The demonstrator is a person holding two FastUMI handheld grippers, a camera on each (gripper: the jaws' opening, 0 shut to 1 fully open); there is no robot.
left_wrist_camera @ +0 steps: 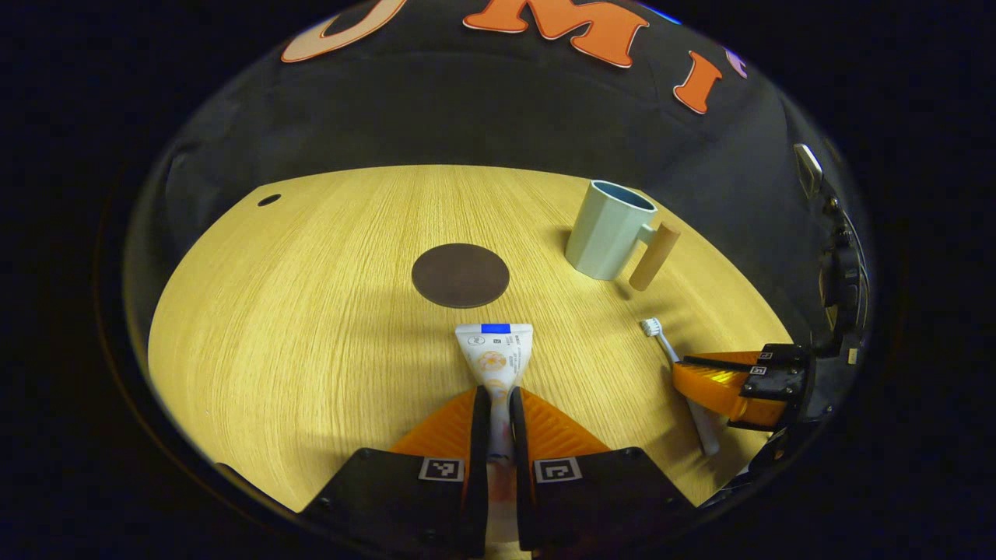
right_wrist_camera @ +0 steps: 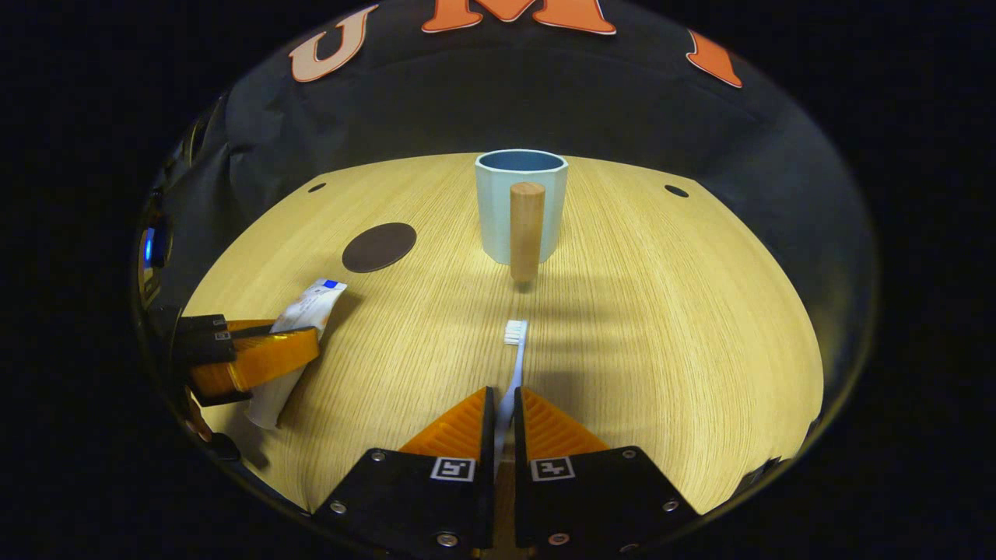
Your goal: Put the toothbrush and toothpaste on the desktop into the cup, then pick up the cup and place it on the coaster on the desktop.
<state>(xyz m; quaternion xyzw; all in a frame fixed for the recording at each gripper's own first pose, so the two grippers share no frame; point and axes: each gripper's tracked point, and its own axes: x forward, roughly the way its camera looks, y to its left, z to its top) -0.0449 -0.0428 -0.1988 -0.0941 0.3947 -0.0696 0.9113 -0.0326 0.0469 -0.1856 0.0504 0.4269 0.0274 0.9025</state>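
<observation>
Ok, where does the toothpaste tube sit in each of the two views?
Left gripper view: toothpaste tube bottom centre, between the left tool's fingers.
Right gripper view: far left, lower half, in that same tool.
Shared landmark: dark round coaster just beyond the tube's flat end.

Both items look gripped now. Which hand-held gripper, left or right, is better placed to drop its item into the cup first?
Probably the right. The right hand-held gripper, shut on the toothbrush, faces the cup straight ahead. The left hand-held gripper holds the toothpaste, with the cup off to its side.
</observation>
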